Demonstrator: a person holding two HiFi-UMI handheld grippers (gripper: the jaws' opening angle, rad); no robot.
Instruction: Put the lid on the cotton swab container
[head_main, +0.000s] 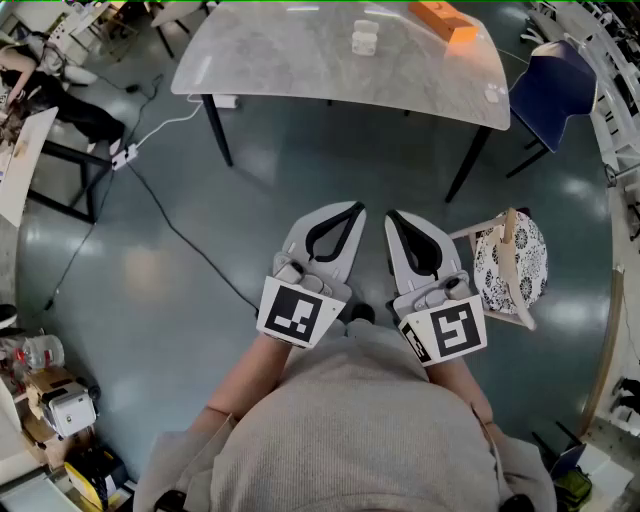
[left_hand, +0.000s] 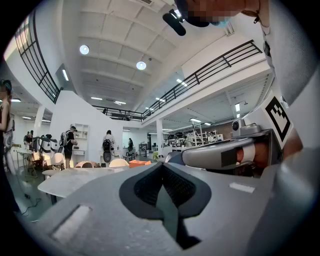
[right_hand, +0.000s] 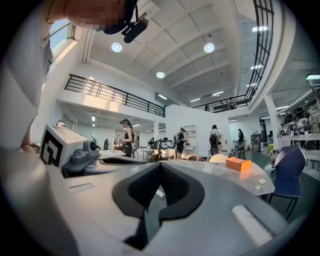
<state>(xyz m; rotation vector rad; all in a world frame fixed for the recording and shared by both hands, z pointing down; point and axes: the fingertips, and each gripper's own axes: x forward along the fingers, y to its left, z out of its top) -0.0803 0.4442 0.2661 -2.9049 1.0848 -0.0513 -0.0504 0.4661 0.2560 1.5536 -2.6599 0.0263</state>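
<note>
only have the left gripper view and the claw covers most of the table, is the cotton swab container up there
Observer: Yes. In the head view a clear container stands on the table, left of the orange box and apart from it.
Operator: anything else on it
Observer: A small white round piece, possibly the lid, lies near the table's right edge, apart from the container.
Operator: is anything held on the right
Observer: No. The right claw is shut, with nothing between its jaws.
</note>
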